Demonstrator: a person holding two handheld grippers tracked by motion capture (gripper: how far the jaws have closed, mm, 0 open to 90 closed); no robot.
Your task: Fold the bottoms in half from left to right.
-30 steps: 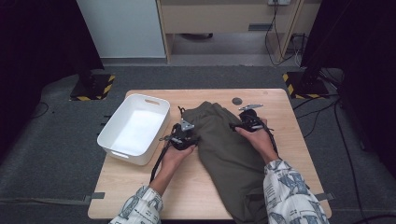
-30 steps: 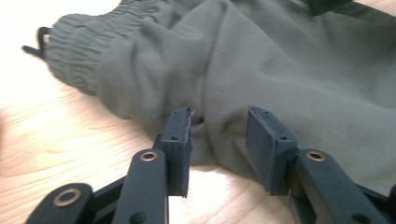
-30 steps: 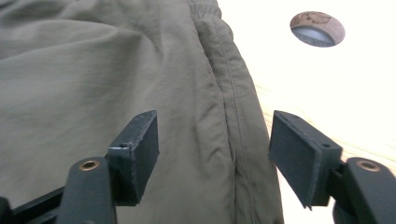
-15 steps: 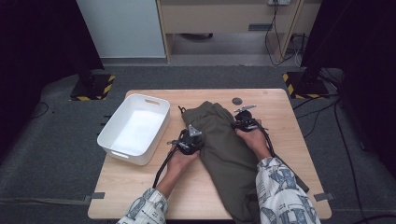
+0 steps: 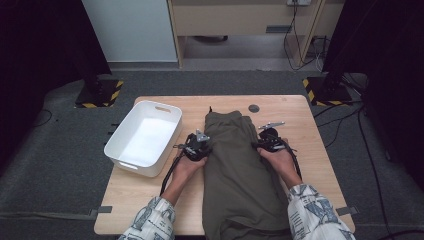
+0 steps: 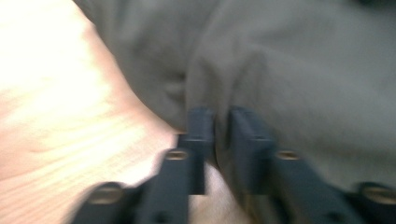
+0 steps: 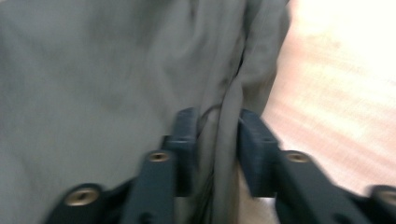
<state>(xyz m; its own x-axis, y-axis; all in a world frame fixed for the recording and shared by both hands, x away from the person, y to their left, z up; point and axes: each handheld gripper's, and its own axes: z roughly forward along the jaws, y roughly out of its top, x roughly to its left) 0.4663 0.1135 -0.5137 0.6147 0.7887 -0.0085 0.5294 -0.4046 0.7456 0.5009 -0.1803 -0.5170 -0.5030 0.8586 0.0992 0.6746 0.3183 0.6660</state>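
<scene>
An olive garment (image 5: 240, 170) lies folded lengthwise on the wooden table (image 5: 150, 195), its near end hanging over the front edge. My left gripper (image 5: 205, 146) is at the garment's left edge. In the left gripper view its jaws (image 6: 220, 133) have just been opening a little, but a fold of the olive cloth (image 6: 303, 70) is still pinched between the pads. My right gripper (image 5: 261, 142) is at the garment's right edge. Its jaws (image 7: 217, 135) have just been opening and stand apart around an upright ridge of cloth (image 7: 93, 70).
A white plastic tub (image 5: 167, 106) stands at the table's left side, close to my left hand. A small dark round disc (image 5: 254, 108) lies at the back of the table. Bare wood runs along the right edge and front left corner.
My right gripper has slid a little toward the near side along the garment's right edge. The left gripper has stayed about where it was at the left edge.
</scene>
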